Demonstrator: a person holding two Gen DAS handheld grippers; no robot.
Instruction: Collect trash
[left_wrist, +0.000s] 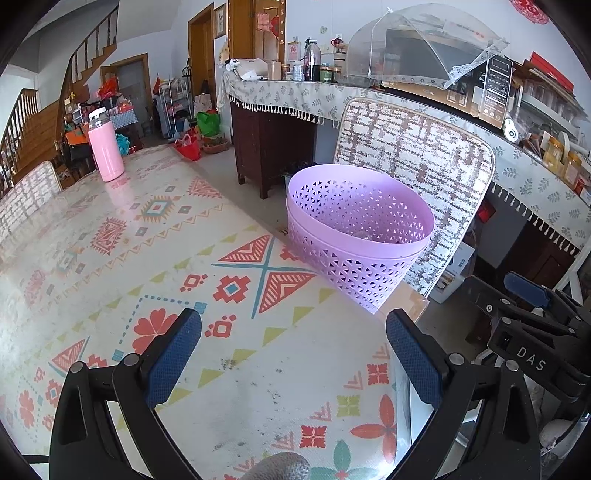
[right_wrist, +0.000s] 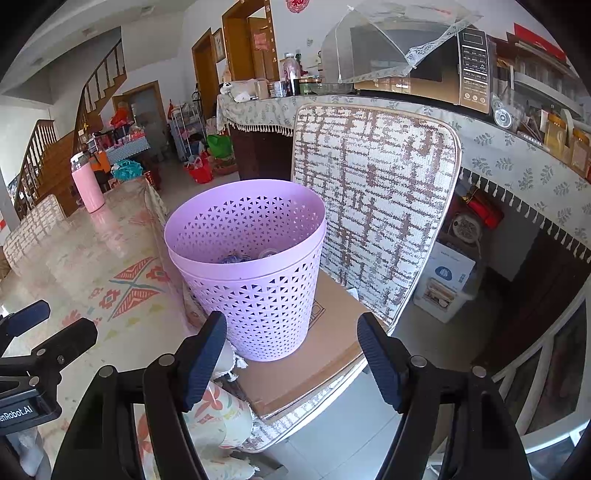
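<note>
Looking along the left tool (left_wrist: 293, 334), its two blue-padded fingers stand wide apart over a patterned worktop (left_wrist: 147, 258), with nothing between them and nothing touched. Only this view shows the broad spread of the worktop's cloth with its red flowers and triangles, speckled with dark marks close to the tool. At its right edge part of the right tool's body shows.

The right tool (right_wrist: 291, 336) is also spread wide and empty, its fingers hanging above a cardboard sheet (right_wrist: 314, 362) on a chair seat. Only this view shows that a purple bin (right_wrist: 251, 266) stands on that cardboard, just beside the worktop's edge, with the chair back (right_wrist: 373, 199) close behind it. Inside the bin some items lie at the bottom, too dim to name. In the left view the same bin (left_wrist: 360, 236) sits past the worktop's right edge.

Farther off, a pink flask (left_wrist: 105, 149) stands upright on the worktop. Beyond, a sideboard carries a microwave (right_wrist: 436, 70) under a mesh food cover.
</note>
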